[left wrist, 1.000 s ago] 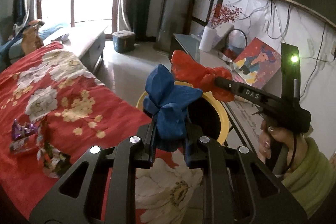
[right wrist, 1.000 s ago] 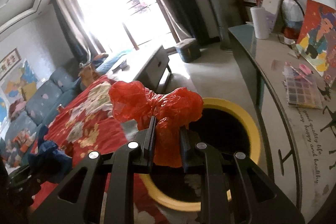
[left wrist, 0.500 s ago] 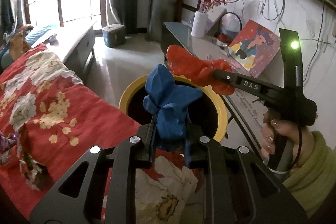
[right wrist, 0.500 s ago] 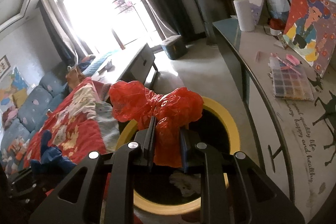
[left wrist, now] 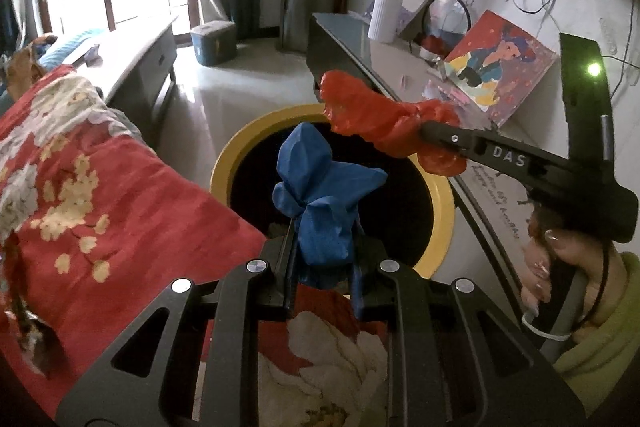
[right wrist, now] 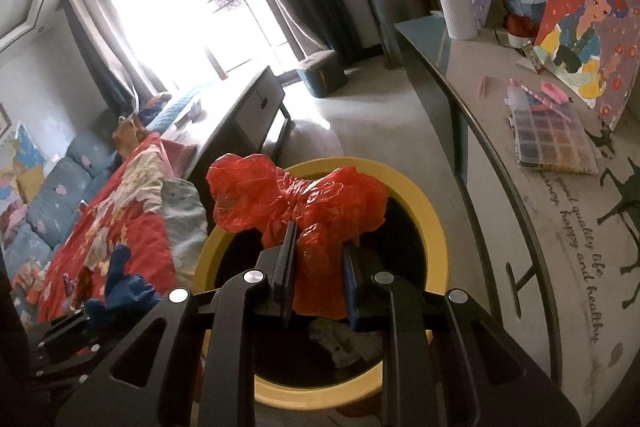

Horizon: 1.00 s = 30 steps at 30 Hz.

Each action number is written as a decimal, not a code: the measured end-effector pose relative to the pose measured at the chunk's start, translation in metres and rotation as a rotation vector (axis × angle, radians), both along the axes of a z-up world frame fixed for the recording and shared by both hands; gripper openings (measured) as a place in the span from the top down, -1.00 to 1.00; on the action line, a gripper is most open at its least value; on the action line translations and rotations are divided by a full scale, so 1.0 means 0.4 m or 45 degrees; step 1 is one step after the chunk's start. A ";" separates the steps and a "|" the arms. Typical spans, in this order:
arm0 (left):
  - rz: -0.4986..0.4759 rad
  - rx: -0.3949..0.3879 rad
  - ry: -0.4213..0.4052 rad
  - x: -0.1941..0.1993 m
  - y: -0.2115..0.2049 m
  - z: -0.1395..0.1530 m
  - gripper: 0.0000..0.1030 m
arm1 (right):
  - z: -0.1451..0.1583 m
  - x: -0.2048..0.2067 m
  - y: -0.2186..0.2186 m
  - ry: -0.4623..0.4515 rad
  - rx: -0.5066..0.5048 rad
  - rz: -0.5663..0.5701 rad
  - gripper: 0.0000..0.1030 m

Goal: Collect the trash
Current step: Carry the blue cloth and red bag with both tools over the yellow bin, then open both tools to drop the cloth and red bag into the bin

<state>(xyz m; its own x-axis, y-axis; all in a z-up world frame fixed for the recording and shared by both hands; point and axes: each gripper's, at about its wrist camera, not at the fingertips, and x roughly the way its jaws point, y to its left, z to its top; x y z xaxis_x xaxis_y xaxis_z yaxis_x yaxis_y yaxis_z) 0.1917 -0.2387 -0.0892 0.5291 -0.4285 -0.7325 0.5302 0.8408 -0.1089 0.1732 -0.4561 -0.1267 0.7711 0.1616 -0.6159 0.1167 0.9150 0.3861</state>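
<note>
Left wrist: fingers (left wrist: 322,277) clamp blue wad (left wrist: 320,199), upright; right fingers (right wrist: 318,277) clamp red wad (right wrist: 296,199), crosswise.

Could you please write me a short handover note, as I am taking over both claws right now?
Left claw: shut on the crumpled blue bag, held above the near edge of the yellow-rimmed bin.
Right claw: shut on the crumpled red bag, held over the bin's opening.
Bin: on the floor between the red floral blanket and the long side table; some pale trash already lies inside.
Done: both bags picked up and brought to the bin.
Left: open each claw to drop its bag in. Wrappers at the blanket's left edge probably come next.
</note>
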 end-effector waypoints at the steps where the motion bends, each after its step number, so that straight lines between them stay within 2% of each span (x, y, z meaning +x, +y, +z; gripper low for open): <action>1: 0.001 -0.001 0.012 0.005 -0.003 -0.006 0.72 | -0.002 0.000 0.000 0.004 0.001 -0.001 0.63; 13: 0.016 -0.011 0.096 0.059 -0.019 -0.042 0.72 | -0.027 0.010 -0.010 0.041 0.025 -0.012 0.58; 15: 0.023 -0.015 0.104 0.065 -0.016 -0.042 0.72 | -0.029 0.010 -0.008 0.045 0.031 -0.017 0.46; 17: 0.032 -0.014 0.107 0.065 -0.011 -0.042 0.63 | -0.030 0.010 -0.007 0.044 0.032 -0.018 0.40; 20: 0.047 -0.022 0.109 0.066 -0.007 -0.039 0.44 | -0.027 0.009 -0.006 0.043 0.029 -0.025 0.14; 22: 0.055 -0.033 0.109 0.065 -0.001 -0.035 0.15 | -0.023 0.006 -0.007 0.034 0.024 -0.036 0.10; 26: 0.066 -0.058 0.098 0.062 0.007 -0.019 -0.08 | -0.015 0.002 -0.010 0.021 0.020 -0.049 -0.07; 30: 0.088 -0.080 0.084 0.057 0.016 -0.006 -0.45 | -0.003 -0.001 -0.007 0.008 0.011 -0.060 -0.24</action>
<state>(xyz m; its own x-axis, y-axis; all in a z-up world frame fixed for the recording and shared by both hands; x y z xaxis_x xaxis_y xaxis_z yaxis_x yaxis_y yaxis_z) 0.2143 -0.2322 -0.0915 0.5108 -0.4387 -0.7393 0.4611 0.8656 -0.1952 0.1726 -0.4590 -0.1278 0.7739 0.1304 -0.6197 0.1620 0.9053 0.3928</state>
